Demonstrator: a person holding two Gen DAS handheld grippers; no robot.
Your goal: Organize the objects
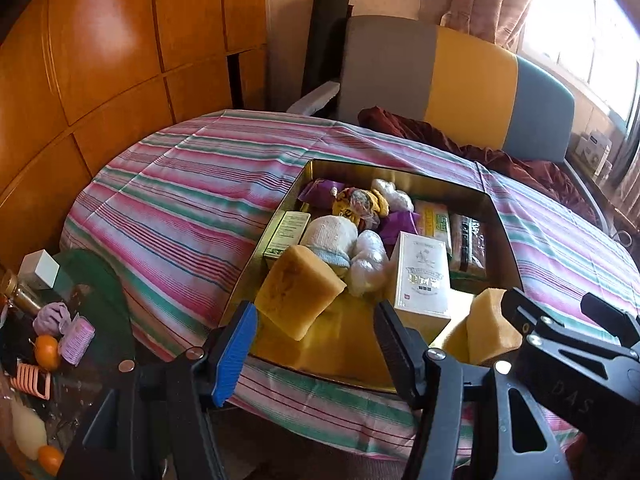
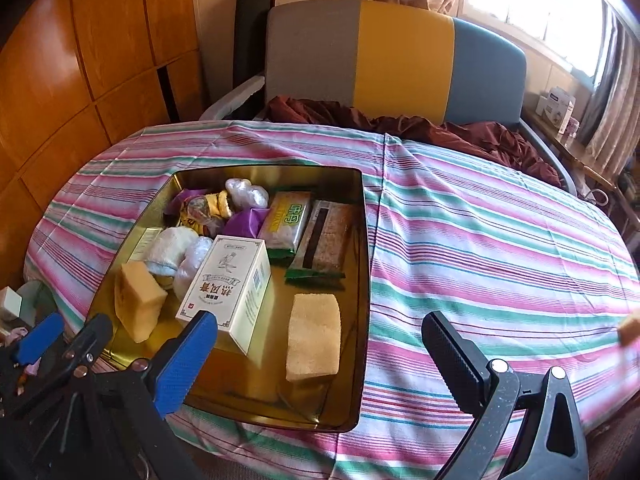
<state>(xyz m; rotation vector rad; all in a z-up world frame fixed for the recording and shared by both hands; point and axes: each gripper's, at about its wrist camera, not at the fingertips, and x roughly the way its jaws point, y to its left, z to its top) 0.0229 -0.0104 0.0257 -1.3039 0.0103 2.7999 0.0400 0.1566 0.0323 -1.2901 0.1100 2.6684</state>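
A gold tin tray [image 1: 497, 216] [image 2: 365, 240] lies on the striped cloth. It holds a white printed box [image 1: 422, 276] [image 2: 228, 280], a yellow sponge block [image 1: 298, 296] [image 2: 136, 304], a second sponge [image 2: 314, 344] [image 1: 490, 328], a rolled white towel [image 1: 330, 236], snack packets [image 2: 286, 220] and wrapped bundles. My left gripper [image 1: 316, 344] [image 2: 68, 336] hovers open over the tray's near left corner, nothing between its pads. My right gripper [image 2: 320, 354] [image 1: 560, 312] stands wide open above the second sponge, pads clear of it.
The striped cloth [image 2: 480, 260] spreads wide to the right of the tray. A low side table [image 1: 48, 344] at the left carries oranges, jars and purple items. Behind are a grey, yellow and blue chair back [image 2: 400, 60], a maroon cloth [image 2: 460, 132] and a wooden wall.
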